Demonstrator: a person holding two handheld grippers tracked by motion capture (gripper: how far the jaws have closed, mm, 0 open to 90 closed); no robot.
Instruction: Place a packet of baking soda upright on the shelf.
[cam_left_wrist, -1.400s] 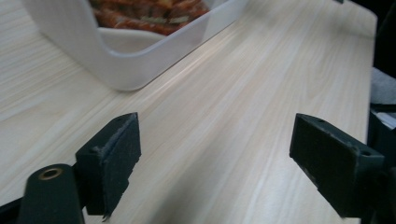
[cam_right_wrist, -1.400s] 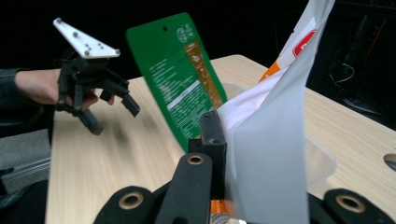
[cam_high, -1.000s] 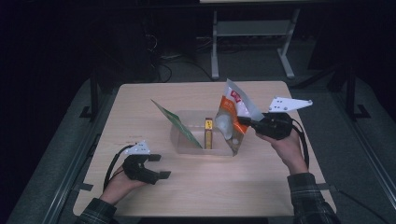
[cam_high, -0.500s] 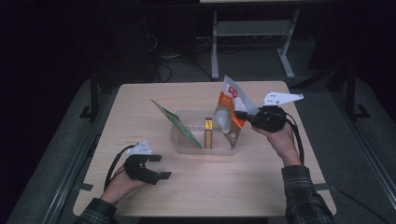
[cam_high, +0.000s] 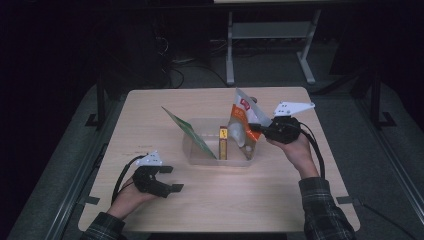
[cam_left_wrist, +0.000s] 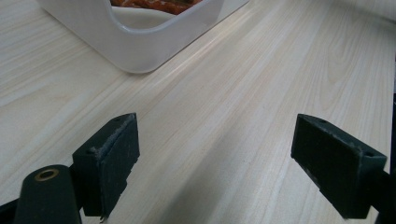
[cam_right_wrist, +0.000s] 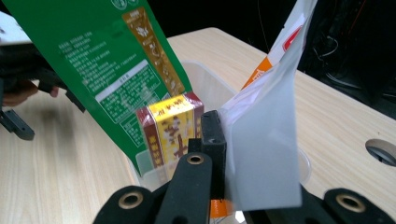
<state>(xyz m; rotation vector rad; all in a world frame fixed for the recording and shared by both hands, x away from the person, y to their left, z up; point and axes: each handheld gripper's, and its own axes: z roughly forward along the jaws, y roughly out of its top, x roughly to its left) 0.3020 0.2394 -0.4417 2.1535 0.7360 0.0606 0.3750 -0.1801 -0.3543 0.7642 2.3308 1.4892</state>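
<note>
green packet (cam_right_wrist: 107, 60) — fine print unreadable; box (cam_right_wrist: 170, 130) — lettering illegible

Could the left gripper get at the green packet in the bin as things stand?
Probably yes: the left gripper is open, holds nothing, and bare table lies between it and the green packet leaning at the bin's near-left side.

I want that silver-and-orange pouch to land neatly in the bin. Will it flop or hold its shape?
The pouch, pinched by the right gripper, stands tall from one edge, so probably fairly stiff and light. Its glossy film may slip. Leaning in the clear bin, it could tip.

High cam overhead, tong cams close
</note>
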